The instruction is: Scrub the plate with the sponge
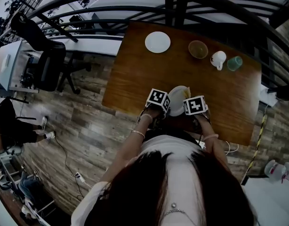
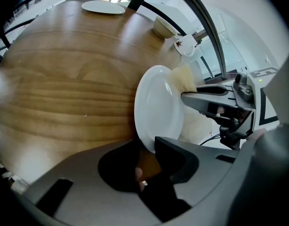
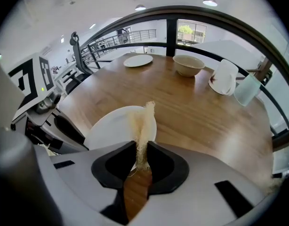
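- Left hand-held gripper [image 2: 151, 147] clamps the plate [image 2: 158, 105] by its rim, upright at the counter's [image 2: 64, 93] near edge.
- Right hand-held gripper [image 3: 142, 150] pinches the sponge [image 3: 144, 124], which lies lengthwise against the plate's right side.

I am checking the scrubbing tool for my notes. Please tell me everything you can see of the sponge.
The sponge is pale yellow-beige and looks coarse and fibrous. It is pinched thin between the jaws of the right gripper and stands up out of them as a narrow strip with a frayed top. One side appears to rest against the white plate near its rim. How thick it is when not squeezed cannot be told.
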